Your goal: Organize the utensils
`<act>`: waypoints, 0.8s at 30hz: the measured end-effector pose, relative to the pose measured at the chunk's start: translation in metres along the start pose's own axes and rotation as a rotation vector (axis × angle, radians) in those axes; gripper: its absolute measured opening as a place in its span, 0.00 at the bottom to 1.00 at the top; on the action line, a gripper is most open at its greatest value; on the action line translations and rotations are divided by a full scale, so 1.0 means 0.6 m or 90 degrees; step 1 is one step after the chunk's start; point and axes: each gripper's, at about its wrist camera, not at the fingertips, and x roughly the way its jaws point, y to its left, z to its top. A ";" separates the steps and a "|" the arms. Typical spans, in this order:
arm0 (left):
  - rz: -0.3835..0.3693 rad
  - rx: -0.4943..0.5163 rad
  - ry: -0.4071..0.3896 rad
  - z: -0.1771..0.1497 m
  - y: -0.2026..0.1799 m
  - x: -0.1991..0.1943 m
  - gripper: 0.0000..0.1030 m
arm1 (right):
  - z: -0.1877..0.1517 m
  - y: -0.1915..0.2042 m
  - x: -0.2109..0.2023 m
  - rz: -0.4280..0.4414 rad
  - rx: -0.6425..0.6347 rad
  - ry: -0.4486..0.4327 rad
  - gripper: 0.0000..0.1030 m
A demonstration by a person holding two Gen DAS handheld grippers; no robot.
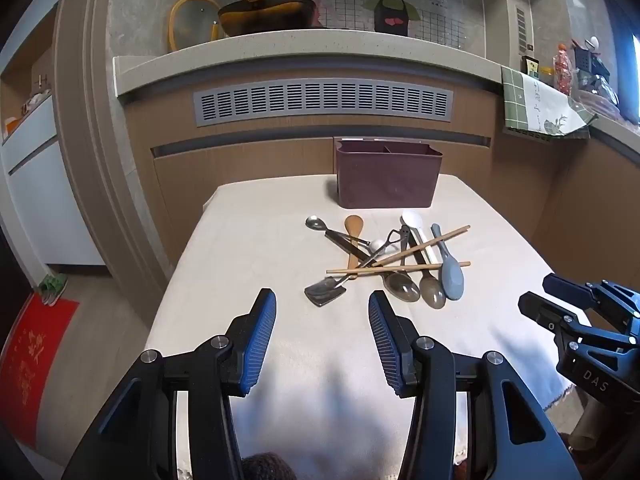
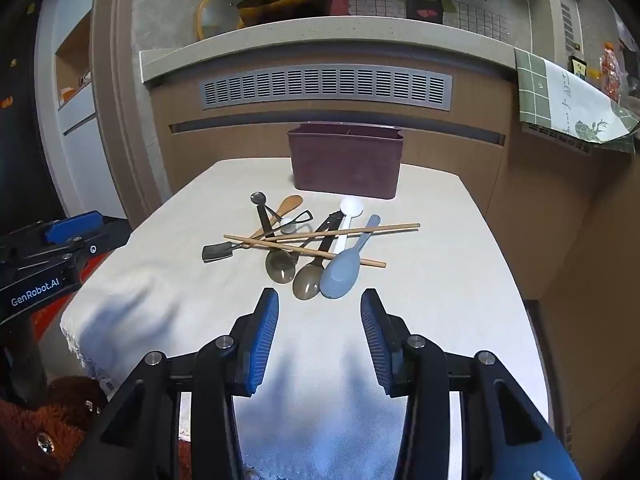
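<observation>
A pile of utensils lies mid-table: two wooden chopsticks (image 1: 396, 267) (image 2: 320, 234), a blue-grey rice paddle (image 1: 451, 276) (image 2: 340, 272), two brown spoons (image 1: 432, 286) (image 2: 306, 282), a white spoon (image 1: 414, 222) (image 2: 351, 207), a wooden spoon (image 1: 353, 227) (image 2: 291, 202), metal spoons and a small metal spatula (image 1: 325, 290) (image 2: 217, 251). A maroon divided holder (image 1: 386, 178) (image 2: 346, 168) stands behind the pile. My left gripper (image 1: 322, 305) is open and empty, near the spatula end. My right gripper (image 2: 319, 304) is open and empty, just short of the paddle.
The table (image 1: 248, 240) wears a cream cloth, with edges dropping off left and right. A kitchen counter (image 1: 304, 50) with a yellow-handled pan (image 1: 264, 14) rises behind. The right gripper shows at the left wrist view's right edge (image 1: 536, 294).
</observation>
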 end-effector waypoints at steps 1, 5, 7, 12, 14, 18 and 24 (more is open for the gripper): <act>0.000 0.001 -0.002 0.000 -0.001 -0.001 0.48 | 0.000 0.000 -0.001 -0.001 0.003 0.001 0.39; -0.006 -0.007 0.002 0.000 0.001 -0.001 0.48 | 0.004 0.004 -0.007 -0.001 0.013 0.005 0.40; -0.005 -0.009 0.004 -0.001 0.002 0.000 0.48 | 0.008 0.000 -0.007 0.009 0.015 0.008 0.39; -0.008 -0.008 0.006 0.000 -0.002 -0.003 0.48 | 0.006 -0.002 -0.007 0.008 0.013 0.006 0.39; -0.011 -0.009 0.007 -0.007 -0.001 0.009 0.48 | 0.006 -0.002 -0.008 0.008 0.013 0.006 0.39; -0.013 -0.008 0.009 -0.009 0.000 0.008 0.48 | 0.007 -0.003 -0.007 0.009 0.013 0.007 0.39; -0.009 -0.009 0.011 -0.008 0.000 0.008 0.48 | 0.005 -0.001 -0.004 0.008 0.014 0.011 0.39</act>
